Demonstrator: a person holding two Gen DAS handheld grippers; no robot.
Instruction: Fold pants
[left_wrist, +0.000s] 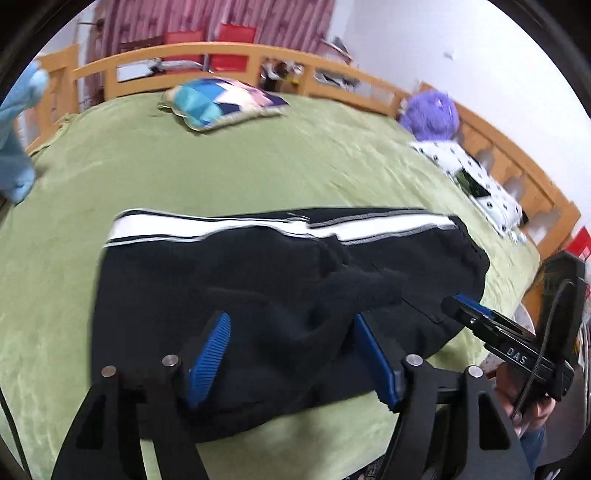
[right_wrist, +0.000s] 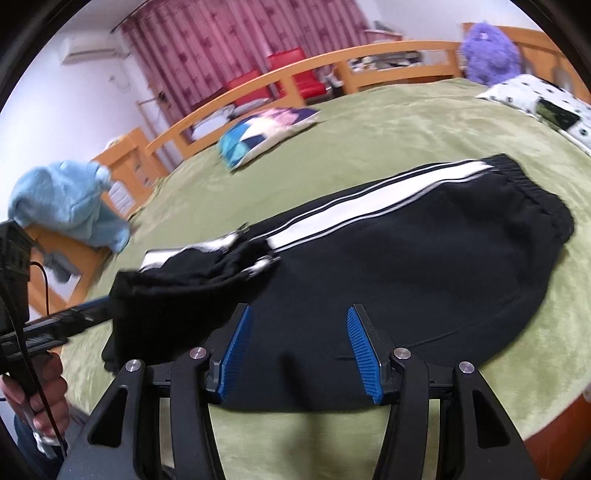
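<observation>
Black pants (left_wrist: 258, 288) with a white side stripe (right_wrist: 369, 201) lie flattened across the green bedspread (left_wrist: 221, 162) of a wooden-railed bed (left_wrist: 236, 55), near its front edge. The elastic waistband (right_wrist: 532, 192) points toward the right in the right wrist view; at the opposite end, a leg portion (right_wrist: 192, 273) is doubled back over the garment and lies bunched and blurred on top of it.

Left claw (left_wrist: 291, 350): jaws spread apart over the near half of the pants, the blue ribbed pads (left_wrist: 210, 358) not pressing any cloth; released. In the right wrist view its dark fingers reach the folded-over leg from the left, where the blur hides whether they touch the cloth.

Right claw (right_wrist: 299, 350): jaws likewise parted above the near edge of the pants, nothing clamped between them; released. In the left wrist view it appears at the right margin, its tip just beside the waistband end.

A hand (right_wrist: 40, 402) grips the left device's handle.

Surroundings on the bed: a patterned cushion (left_wrist: 221, 103) beyond the pants, a purple plush toy (left_wrist: 430, 112) and a spotted white pillow (left_wrist: 469, 177) at the right, and a light blue plush garment (right_wrist: 66, 203) over the left rail. Red chairs (right_wrist: 273, 77) and a pink curtain (right_wrist: 236, 40) stand behind.
</observation>
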